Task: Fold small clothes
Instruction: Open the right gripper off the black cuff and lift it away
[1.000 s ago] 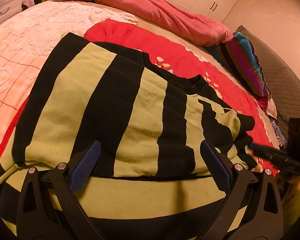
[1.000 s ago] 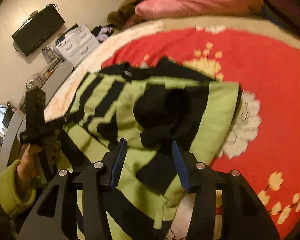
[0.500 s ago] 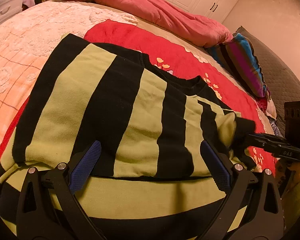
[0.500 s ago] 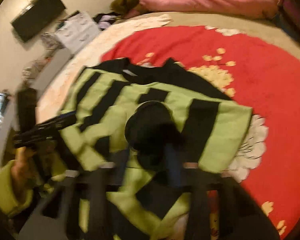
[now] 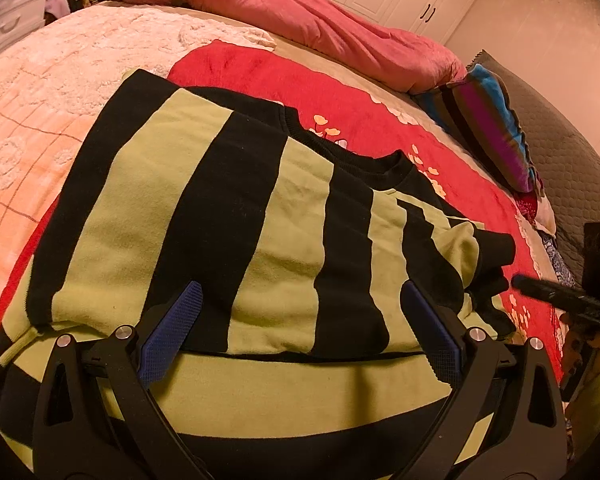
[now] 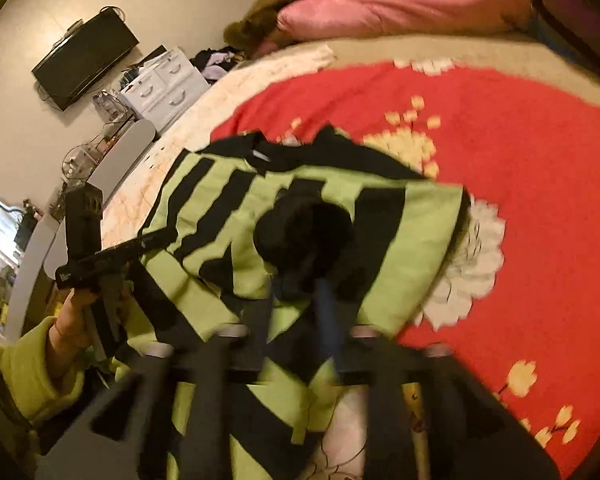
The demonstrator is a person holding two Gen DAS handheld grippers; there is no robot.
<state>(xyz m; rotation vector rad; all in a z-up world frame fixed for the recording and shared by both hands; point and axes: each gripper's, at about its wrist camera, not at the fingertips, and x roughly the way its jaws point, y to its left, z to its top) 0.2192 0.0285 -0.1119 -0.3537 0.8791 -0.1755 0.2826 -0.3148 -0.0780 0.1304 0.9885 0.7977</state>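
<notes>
Bed (image 5: pixel 112 80): left fingers (image 5: pixel 168 340) wide over sweater (image 5: pixel 228 216)

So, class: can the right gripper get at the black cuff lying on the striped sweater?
Probably yes. The right gripper points at the cuff just ahead, atop the sweater; its jaws have just been opening, nothing visibly between them or in the way.

Pink duvet (image 5: pixel 332 36), striped pillow (image 5: pixel 488 128), television (image 6: pixel 86 60)

a big bed (image 5: pixel 40 128) holds everything. a red blanket with flowers (image 6: pixel 520 168) covers much of it, and a white fuzzy blanket (image 5: pixel 100 52) lies toward the left edge. a black and green striped top (image 5: pixel 220 216) lies flat near the front edge. a pink quilt (image 5: pixel 320 28) and a striped pillow (image 5: pixel 488 128) sit along the far edge.
</notes>
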